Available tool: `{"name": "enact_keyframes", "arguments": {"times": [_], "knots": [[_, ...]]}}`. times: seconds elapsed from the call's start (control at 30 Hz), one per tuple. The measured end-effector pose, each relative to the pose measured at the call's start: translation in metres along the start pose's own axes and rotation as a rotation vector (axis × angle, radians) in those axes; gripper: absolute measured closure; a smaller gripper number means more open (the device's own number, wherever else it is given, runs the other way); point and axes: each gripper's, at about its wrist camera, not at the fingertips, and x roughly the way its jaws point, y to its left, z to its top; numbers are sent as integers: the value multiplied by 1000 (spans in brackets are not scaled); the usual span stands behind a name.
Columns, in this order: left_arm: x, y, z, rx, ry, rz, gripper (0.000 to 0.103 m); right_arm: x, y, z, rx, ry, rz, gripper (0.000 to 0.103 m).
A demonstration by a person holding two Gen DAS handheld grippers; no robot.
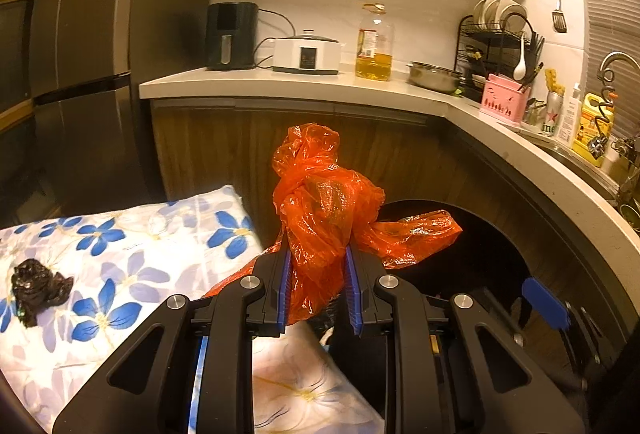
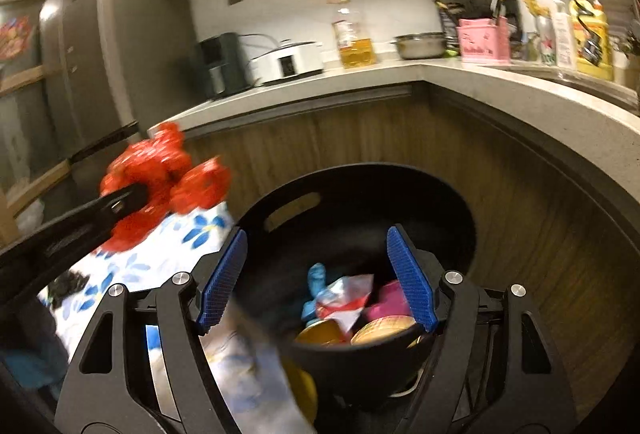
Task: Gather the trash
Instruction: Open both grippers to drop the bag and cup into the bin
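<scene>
A knotted orange plastic bag (image 1: 320, 210) is clamped between the blue pads of the left gripper (image 1: 317, 276), whose jaws are closed to a narrow gap filled by the crumpled film. In the left wrist view the bag is held above the edge of a blue-flowered cloth (image 1: 120, 246), with the dark opening of a black trash bin (image 1: 460, 234) at about 3 o'clock from it. A crumpled black bag (image 1: 38, 286) is seen lying on the cloth at 9 o'clock, well apart from the gripper.

The bin's contents are shown only by the right wrist view: a blue piece, a red-and-white wrapper (image 2: 344, 300), something pink and two gold-coloured lids (image 2: 384, 328) are gathered at the bottom. The right gripper (image 2: 320, 274) is held wide open over the bin (image 2: 360, 194), with nothing between its pads. In that view the orange bag (image 2: 160, 178) appears blurred at 10 o'clock, gripped by the left gripper's black fingers (image 2: 120, 204).

A countertop (image 1: 280, 82) with an air fryer (image 1: 231, 36), a cooker and an oil bottle (image 1: 374, 44) is seen at 12 o'clock.
</scene>
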Motion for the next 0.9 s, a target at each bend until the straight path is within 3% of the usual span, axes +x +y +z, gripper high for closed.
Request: {"name": "enact_keyframes", "arguments": {"times": [0.43, 0.9], "knots": [[-27, 25, -1, -31, -17, 38, 80, -23, 38, -15, -24, 12, 76, 40], [-27, 2, 2, 20, -27, 3, 80, -37, 34, -23, -30, 2, 68, 57]]}}
